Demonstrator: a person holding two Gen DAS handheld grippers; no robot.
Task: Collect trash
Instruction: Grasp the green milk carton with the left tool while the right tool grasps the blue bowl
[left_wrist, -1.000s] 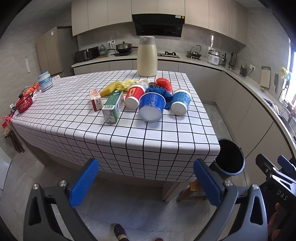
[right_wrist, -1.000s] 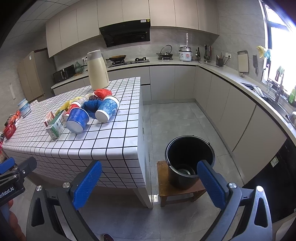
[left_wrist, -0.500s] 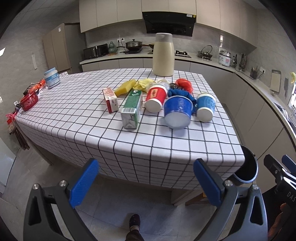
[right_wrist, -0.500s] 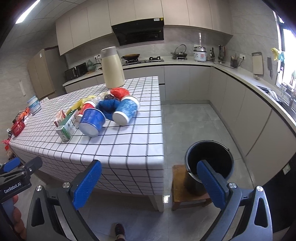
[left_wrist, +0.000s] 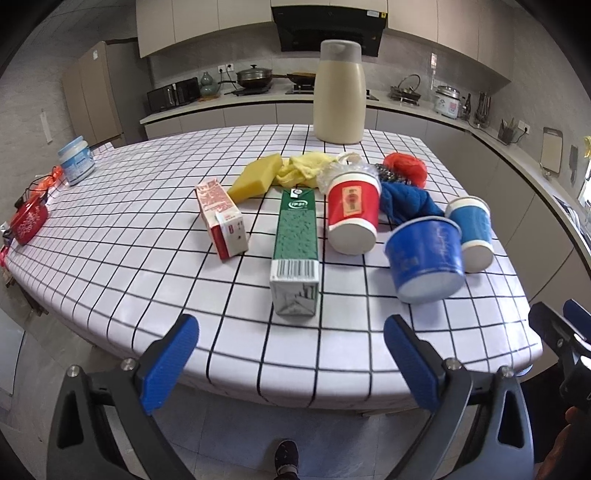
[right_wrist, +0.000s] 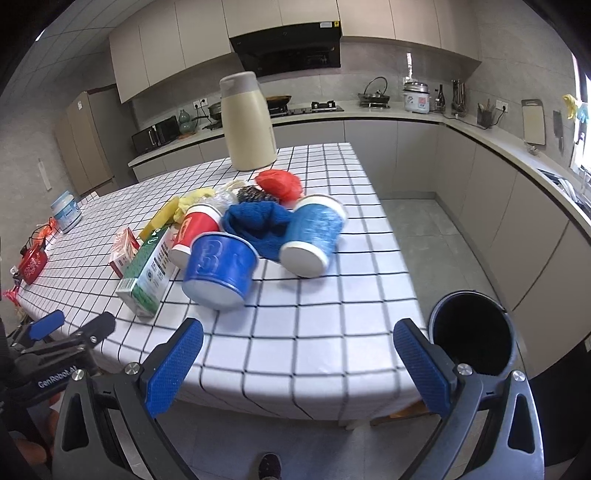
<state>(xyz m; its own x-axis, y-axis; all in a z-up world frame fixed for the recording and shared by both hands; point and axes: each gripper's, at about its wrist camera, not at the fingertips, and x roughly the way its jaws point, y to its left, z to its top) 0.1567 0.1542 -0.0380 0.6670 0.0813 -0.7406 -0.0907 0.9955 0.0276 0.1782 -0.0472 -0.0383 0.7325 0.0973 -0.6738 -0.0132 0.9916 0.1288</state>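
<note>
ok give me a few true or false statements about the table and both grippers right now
1. The green milk carton lies flat on the checked tablecloth. True.
2. The left gripper is shut on the red paper cup. False: it is open, holding nothing.
3. The black trash bucket sits on the table. False: it stands beside the table, below its top.
4. The wide blue tub lies on its side, base toward the camera. True.
5. The right gripper is open and empty. True.
</note>
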